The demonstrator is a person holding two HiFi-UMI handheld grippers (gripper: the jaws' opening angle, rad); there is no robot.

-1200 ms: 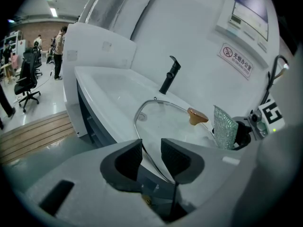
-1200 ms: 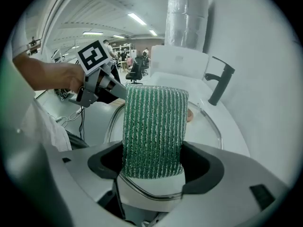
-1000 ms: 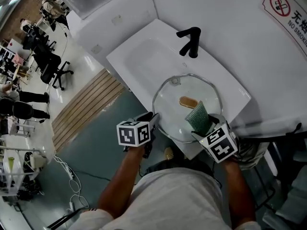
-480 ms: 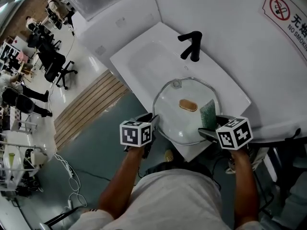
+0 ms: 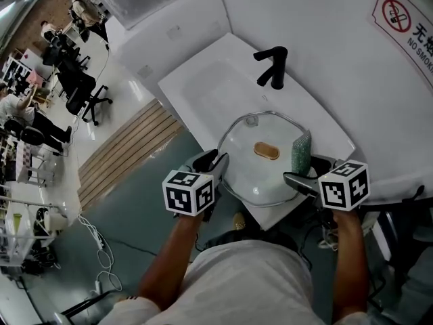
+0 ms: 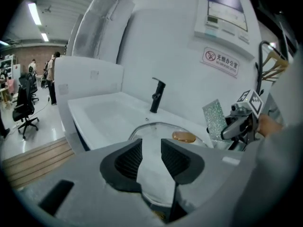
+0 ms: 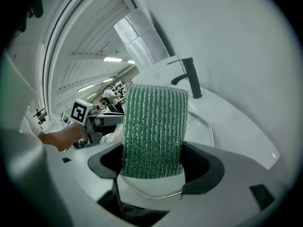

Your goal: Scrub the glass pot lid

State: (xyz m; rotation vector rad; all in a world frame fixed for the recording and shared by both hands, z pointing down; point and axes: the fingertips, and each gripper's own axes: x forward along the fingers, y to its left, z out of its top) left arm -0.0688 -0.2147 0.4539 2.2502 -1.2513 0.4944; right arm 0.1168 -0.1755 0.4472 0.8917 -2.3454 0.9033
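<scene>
The glass pot lid (image 5: pixel 252 175) with its tan knob (image 5: pixel 266 151) lies flat on the white counter beside the basin, and its front overhangs the counter edge. My left gripper (image 5: pixel 216 161) is at the lid's left rim. In the left gripper view, that gripper (image 6: pixel 150 148) has its jaws apart, with the lid's rim (image 6: pixel 156 131) showing in the gap. My right gripper (image 5: pixel 306 169) is shut on a green scrub pad (image 5: pixel 302 152) and holds it upright over the lid's right rim. The pad (image 7: pixel 154 131) fills the right gripper view.
A black faucet (image 5: pixel 274 66) stands behind the lid, at the right end of the white sink basin (image 5: pixel 216 87). A no-smoking sign (image 5: pixel 406 19) hangs on the wall. Below the counter's front edge (image 5: pixel 270 215) is green floor, with office chairs and people far to the left.
My right gripper has carried the pad from the lid's middle right toward its right rim and turned it upright. The left gripper has hardly shifted at the left rim.
</scene>
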